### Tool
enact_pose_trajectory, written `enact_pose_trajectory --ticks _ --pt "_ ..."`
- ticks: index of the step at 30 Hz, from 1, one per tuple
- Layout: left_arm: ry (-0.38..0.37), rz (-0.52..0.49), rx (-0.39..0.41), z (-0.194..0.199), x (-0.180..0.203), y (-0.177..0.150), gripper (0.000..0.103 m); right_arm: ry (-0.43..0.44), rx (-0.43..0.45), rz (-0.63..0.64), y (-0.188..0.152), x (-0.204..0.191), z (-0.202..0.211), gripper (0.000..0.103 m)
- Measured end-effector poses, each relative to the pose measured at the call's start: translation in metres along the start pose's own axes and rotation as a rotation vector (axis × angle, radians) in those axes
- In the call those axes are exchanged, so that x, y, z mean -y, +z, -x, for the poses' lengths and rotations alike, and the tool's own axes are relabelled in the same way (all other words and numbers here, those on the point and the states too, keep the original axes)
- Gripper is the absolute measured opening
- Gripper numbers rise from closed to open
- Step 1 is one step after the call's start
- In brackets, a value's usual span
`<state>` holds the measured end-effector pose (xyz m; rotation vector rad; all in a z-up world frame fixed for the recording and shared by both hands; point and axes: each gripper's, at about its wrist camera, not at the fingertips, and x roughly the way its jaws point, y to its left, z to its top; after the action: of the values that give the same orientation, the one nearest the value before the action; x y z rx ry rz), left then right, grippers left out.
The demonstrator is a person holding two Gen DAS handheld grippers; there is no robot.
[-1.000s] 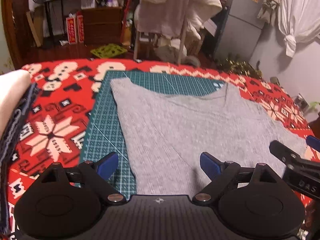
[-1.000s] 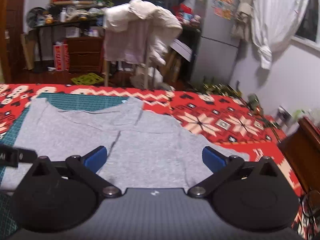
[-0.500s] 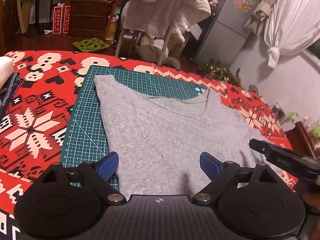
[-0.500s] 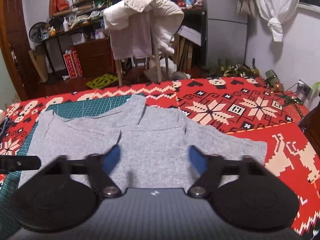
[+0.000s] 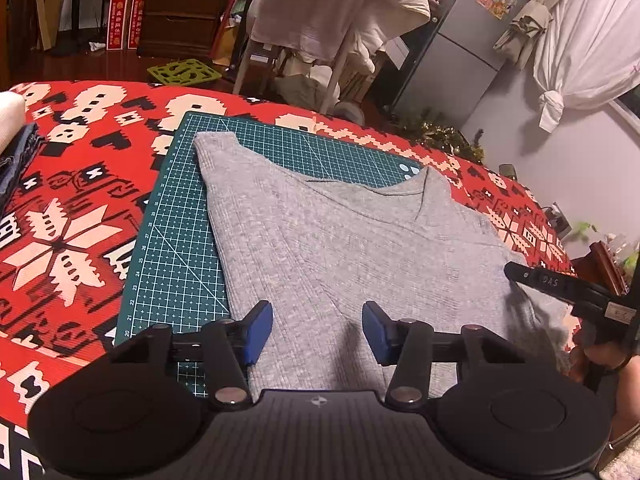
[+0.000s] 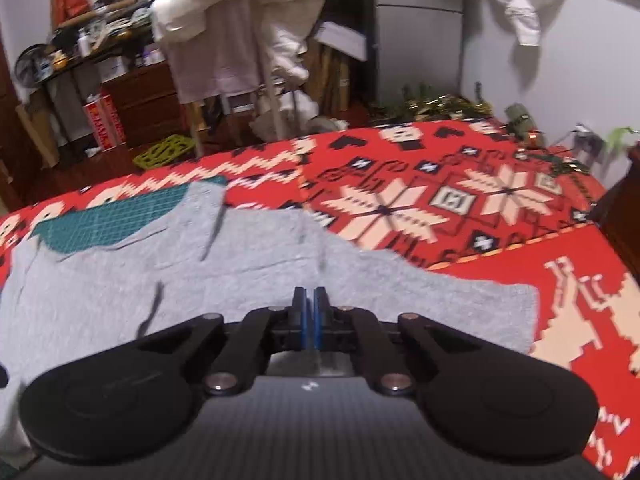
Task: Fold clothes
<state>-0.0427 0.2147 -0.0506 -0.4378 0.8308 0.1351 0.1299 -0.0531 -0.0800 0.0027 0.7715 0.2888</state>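
Observation:
A grey shirt (image 5: 340,232) lies flat, partly on a green cutting mat (image 5: 180,240), neckline at the far side. My left gripper (image 5: 318,330) hovers over the shirt's near hem, its jaws closing; the cloth lies between the blue pads, which do not press on it. In the right wrist view my right gripper (image 6: 310,312) is shut, pads together over the shirt (image 6: 200,288) near its right sleeve. From the left wrist view the right gripper (image 5: 516,276) sits at the shirt's right edge, where the cloth rises to its tip.
A red patterned blanket (image 5: 60,220) covers the surface under the mat. Folded jeans (image 5: 16,156) and a white bundle (image 5: 8,116) lie at the far left. A chair draped with pale clothes (image 5: 340,12) stands beyond the far edge. A hand (image 5: 600,356) holds the right gripper.
The right gripper's jaws went from wide open to shut as it moved right along the shirt. The left gripper's jaws narrowed over the near hem.

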Motion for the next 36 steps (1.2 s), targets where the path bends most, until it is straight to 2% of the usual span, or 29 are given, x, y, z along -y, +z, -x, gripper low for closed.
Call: enact_pose_trajectory --ticks 6,9,13,16,20,25,28,31,33,34,36 --pt "-0.012 0.015 -0.008 0.0 -0.002 0.001 0.048 0.008 0.004 -0.033 0.004 0.01 0.001 0.004" --pt "-0.024 0.029 -0.012 0.0 -0.004 0.002 0.048 0.012 0.028 -0.093 0.009 0.025 0.02 0.004" --pt "-0.04 0.048 -0.016 0.001 -0.006 0.003 0.048 0.068 0.021 -0.156 0.004 0.038 0.045 0.003" --pt "-0.055 0.058 -0.02 0.002 -0.007 0.004 0.048 0.094 -0.021 -0.108 -0.002 0.025 0.042 0.003" --pt "-0.059 0.061 -0.026 0.001 -0.008 0.004 0.047 0.044 -0.092 -0.068 -0.011 0.016 0.028 0.003" --pt "-0.062 0.058 -0.03 0.0 -0.008 0.004 0.048 0.012 -0.078 -0.157 -0.013 0.036 0.039 0.004" --pt "-0.063 0.057 -0.032 0.001 -0.008 0.004 0.048 0.084 -0.089 -0.187 -0.018 0.039 0.048 0.004" --pt "-0.065 0.057 -0.034 0.001 -0.008 0.004 0.048 0.125 -0.13 -0.149 -0.023 0.027 0.052 0.004" --pt "-0.066 0.057 -0.036 0.001 -0.008 0.004 0.048 0.107 -0.17 -0.136 -0.027 0.022 0.05 0.004" --pt "-0.066 0.057 -0.036 0.001 -0.008 0.004 0.048 0.092 -0.181 -0.141 -0.03 0.023 0.049 0.0" --pt "-0.067 0.057 -0.038 0.001 -0.008 0.004 0.048 0.083 -0.177 -0.184 -0.03 0.032 0.053 0.0"
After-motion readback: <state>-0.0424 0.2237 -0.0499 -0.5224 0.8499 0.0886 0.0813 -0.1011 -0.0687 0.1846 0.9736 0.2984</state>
